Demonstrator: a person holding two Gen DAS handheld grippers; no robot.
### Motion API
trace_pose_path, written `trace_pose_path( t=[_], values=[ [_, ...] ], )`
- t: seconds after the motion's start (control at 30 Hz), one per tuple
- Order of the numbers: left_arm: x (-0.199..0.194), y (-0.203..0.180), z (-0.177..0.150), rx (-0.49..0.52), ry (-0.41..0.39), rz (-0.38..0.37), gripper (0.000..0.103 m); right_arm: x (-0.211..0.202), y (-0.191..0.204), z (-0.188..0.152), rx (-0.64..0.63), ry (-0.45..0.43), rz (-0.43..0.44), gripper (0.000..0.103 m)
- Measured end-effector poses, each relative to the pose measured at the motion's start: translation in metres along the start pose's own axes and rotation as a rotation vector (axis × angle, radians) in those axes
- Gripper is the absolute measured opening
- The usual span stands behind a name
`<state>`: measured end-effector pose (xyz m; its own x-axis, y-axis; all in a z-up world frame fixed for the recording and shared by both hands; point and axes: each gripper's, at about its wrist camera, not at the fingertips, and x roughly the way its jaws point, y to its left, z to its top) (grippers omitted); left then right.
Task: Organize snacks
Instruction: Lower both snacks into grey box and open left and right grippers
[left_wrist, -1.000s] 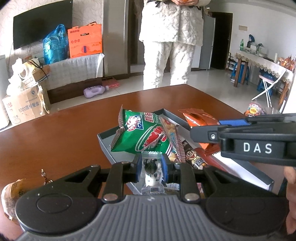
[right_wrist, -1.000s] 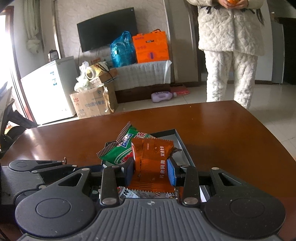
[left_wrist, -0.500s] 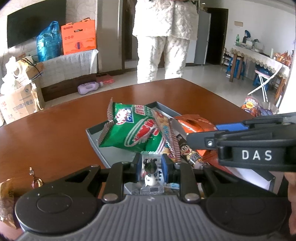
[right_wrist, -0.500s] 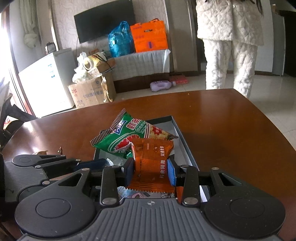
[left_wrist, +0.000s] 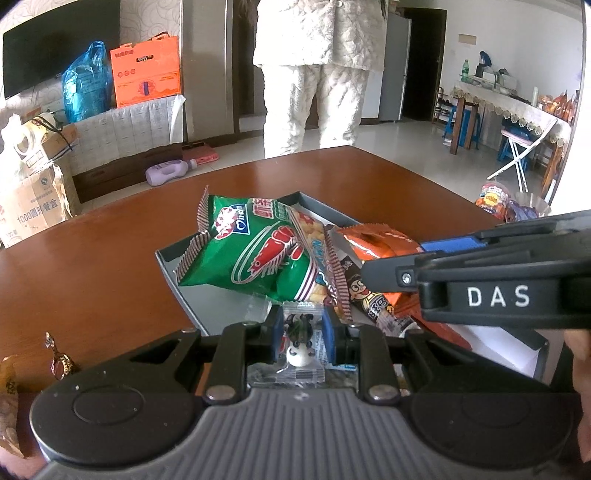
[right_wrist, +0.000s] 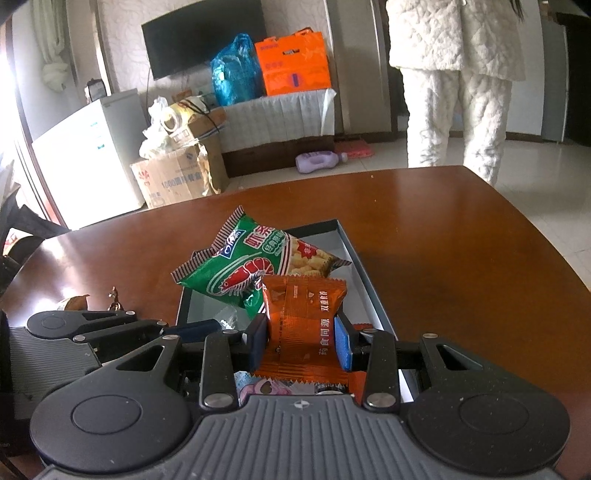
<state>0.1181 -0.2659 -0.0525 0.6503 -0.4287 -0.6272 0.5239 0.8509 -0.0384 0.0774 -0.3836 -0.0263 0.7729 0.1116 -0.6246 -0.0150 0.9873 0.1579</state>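
Observation:
A grey box (left_wrist: 173, 273) on the brown table holds a green shrimp-cracker bag (left_wrist: 255, 254), a cartoon-face snack stick (left_wrist: 364, 295) and other packets. My left gripper (left_wrist: 303, 334) is shut on a small clear candy packet (left_wrist: 301, 341) with a black-and-white figure, just above the box's near end. In the right wrist view my right gripper (right_wrist: 301, 341) is shut on an orange snack packet (right_wrist: 304, 317), held over the box (right_wrist: 364, 273) in front of the green bag (right_wrist: 251, 266). The right gripper (left_wrist: 395, 258) reaches in from the right in the left wrist view, with the orange packet (left_wrist: 373, 240) at its tip.
Wrapped candies (left_wrist: 61, 363) lie on the table left of the box. A person in white quilted clothes (left_wrist: 321, 74) stands beyond the far table edge. Snack bags (left_wrist: 495, 203) sit past the table's right edge. Boxes, a TV and a cabinet line the far wall.
Both grippers tilted down slightly over the box, so the box and green bag sit higher in view. Each still holds its packet.

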Motion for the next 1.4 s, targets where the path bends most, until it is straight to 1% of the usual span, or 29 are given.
trace_pose_path(
  t=[0.2,0.37,0.53,0.57,0.6,0.63,0.67,0.7,0.87,0.93,0.97,1.0,1.13,1.3,1.4],
  values=[
    [-0.002,-0.002,-0.001,0.004,-0.019,0.012,0.020,0.003,-0.001,0.001,0.006,0.012,-0.006,0.041],
    [0.000,-0.005,-0.002,0.019,-0.019,0.018,0.021,0.004,0.000,0.000,0.007,0.014,-0.005,0.042],
    [-0.001,-0.005,-0.002,0.018,-0.018,0.013,0.022,0.004,-0.001,-0.001,0.008,0.008,-0.004,0.046],
    [-0.001,-0.005,-0.002,0.018,-0.018,0.015,0.025,0.004,-0.001,0.000,0.007,0.006,-0.006,0.047],
    [-0.001,-0.004,-0.002,0.018,-0.018,0.018,0.034,0.003,-0.001,-0.001,0.007,0.004,-0.007,0.049],
    [-0.001,-0.004,-0.002,0.016,-0.021,0.019,0.038,0.003,-0.001,-0.001,0.008,0.001,-0.006,0.050],
    [-0.002,-0.004,-0.002,0.014,-0.025,0.016,0.046,0.003,-0.001,0.000,0.008,-0.002,-0.004,0.050],
    [-0.003,-0.003,-0.002,0.011,-0.030,0.010,0.049,0.002,-0.001,0.000,0.008,-0.004,-0.003,0.051],
    [-0.008,-0.005,-0.001,0.012,-0.040,0.004,0.055,-0.001,-0.001,0.002,0.020,-0.027,-0.001,0.051],
    [-0.010,-0.003,-0.001,0.010,-0.045,-0.013,0.062,-0.003,-0.002,0.003,0.032,-0.040,-0.004,0.051],
    [-0.012,-0.002,-0.002,0.008,-0.048,-0.018,0.070,-0.004,-0.003,0.004,0.041,-0.050,-0.003,0.051],
    [-0.013,-0.001,-0.002,0.009,-0.050,-0.022,0.075,-0.006,-0.004,0.005,0.047,-0.059,-0.004,0.052],
    [-0.021,0.003,-0.003,0.020,-0.070,-0.019,0.080,-0.010,-0.004,0.007,0.068,-0.086,0.008,0.054],
    [-0.030,0.008,-0.005,0.014,-0.082,-0.008,0.081,-0.012,0.001,0.011,0.066,-0.105,0.018,0.054],
    [-0.037,0.013,-0.006,0.011,-0.089,0.000,0.081,-0.014,0.003,0.012,0.070,-0.112,0.030,0.056]
  ],
)
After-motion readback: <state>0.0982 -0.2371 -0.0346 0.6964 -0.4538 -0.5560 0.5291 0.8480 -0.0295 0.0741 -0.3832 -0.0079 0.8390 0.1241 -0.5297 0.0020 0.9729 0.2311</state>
